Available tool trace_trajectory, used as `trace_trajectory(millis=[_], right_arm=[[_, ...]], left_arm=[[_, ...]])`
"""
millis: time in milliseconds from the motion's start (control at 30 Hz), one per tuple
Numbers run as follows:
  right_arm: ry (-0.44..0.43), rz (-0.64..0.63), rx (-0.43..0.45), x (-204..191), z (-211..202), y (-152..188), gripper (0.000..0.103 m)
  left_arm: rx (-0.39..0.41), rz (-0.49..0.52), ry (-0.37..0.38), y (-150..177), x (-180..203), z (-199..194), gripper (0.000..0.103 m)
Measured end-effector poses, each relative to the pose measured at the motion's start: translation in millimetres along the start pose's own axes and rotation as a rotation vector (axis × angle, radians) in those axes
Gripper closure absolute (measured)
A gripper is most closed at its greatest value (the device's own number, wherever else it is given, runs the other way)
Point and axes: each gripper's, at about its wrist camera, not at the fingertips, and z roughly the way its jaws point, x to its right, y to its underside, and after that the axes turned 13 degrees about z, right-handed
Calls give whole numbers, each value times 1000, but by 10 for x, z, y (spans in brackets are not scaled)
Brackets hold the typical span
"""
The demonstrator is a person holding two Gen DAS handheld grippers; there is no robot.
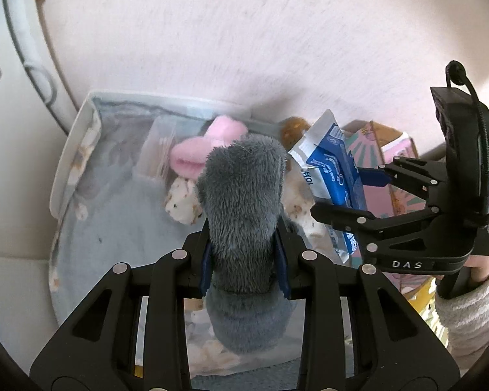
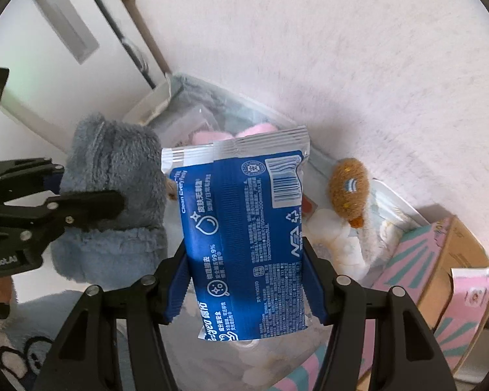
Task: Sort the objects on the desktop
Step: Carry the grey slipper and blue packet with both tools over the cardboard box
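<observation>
Grey plush slipper sits pinched in the left gripper, jaws nearly shut and squeezing the fuzzy body at mid-length, held up over the fabric bin. Blue wipes pack is clamped in the right gripper, pads pressing both long edges, jaws partway apart to fit its width, also lifted above the clutter. Slipper looks light, soft, compressible; pile gives under the pads, so it likely won't slip but may sag or swing, best gripped across the thicker middle as now. Wipes pack looks light to moderate, floppy with slick film; edges can slide, so a hold across the filled middle, not the crimped seal, seems safer. Below in the bin lie a pink plush and a brown plush toy; a pink box stands just beside the bin.
</observation>
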Motion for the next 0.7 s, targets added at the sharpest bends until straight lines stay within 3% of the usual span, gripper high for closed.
trace_trajectory(millis=[267,700], right_arm=[[7,111,104,-141,-199,-79,46],[124,307,222,202,-794,331,46]], left_arm=[[57,79,42,-147,109,-257,75],[129,221,121,-519,542,-482,75]])
